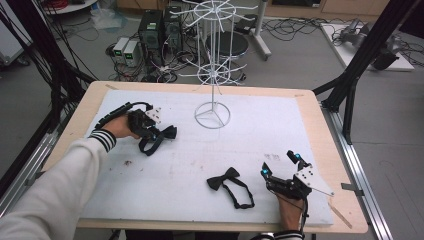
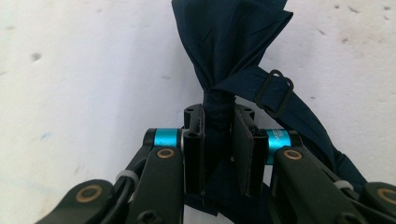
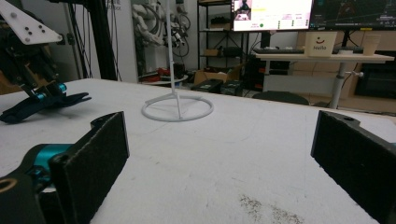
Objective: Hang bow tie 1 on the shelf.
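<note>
My left gripper [image 1: 161,131] is shut on the knot of a dark navy bow tie [image 1: 167,133] at the left of the white mat; its strap [image 1: 150,145] droops below. In the left gripper view the jaws pinch the bow tie's middle [image 2: 218,112], and a black strap buckle [image 2: 274,92] lies to the right. A second, black bow tie [image 1: 224,179] with its strap lies flat near the front of the mat. My right gripper [image 1: 280,164] stands open just right of it, nothing between its pads [image 3: 95,156]. A white wire display rack [image 1: 213,60] stands at the back centre.
The rack's ring base [image 3: 177,108] sits ahead in the right gripper view, with the left gripper and navy bow tie [image 3: 44,103] at far left. The wooden table edge [image 1: 320,125] borders the mat. Computers and cables [image 1: 150,40] lie on the floor behind.
</note>
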Motion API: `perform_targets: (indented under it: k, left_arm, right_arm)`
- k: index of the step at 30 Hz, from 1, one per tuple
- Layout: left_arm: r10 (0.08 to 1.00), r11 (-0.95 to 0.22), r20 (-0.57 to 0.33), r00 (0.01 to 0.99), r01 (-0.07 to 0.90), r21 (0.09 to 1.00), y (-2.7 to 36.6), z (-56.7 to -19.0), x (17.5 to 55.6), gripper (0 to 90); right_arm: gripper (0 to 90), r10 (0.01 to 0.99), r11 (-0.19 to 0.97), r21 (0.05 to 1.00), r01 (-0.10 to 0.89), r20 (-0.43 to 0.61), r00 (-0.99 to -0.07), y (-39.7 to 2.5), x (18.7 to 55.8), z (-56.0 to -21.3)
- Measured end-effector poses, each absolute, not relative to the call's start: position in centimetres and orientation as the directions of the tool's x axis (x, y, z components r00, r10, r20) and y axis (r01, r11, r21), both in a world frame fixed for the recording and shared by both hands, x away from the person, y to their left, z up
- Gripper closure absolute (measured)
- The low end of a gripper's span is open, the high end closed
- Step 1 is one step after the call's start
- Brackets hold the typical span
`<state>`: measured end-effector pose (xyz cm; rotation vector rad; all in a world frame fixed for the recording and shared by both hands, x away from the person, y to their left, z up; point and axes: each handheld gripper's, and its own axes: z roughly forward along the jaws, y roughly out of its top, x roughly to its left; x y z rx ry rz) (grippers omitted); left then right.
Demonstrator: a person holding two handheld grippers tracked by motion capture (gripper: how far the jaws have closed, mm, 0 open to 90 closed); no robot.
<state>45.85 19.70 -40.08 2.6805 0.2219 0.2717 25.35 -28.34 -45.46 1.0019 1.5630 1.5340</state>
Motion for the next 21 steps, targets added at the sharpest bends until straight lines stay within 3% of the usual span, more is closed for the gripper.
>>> perform_targets:
  k: [21]
  left_arm:
    - [0.45, -0.701, 0.12, 0.885, 0.266, 0.662, 22.2, -37.5, 45.2, 75.1]
  right_arm:
    - [3.4, 0.898, -0.008, 0.999, 0.042, 0.026, -0.439, -28.3, 25.3, -45.5]
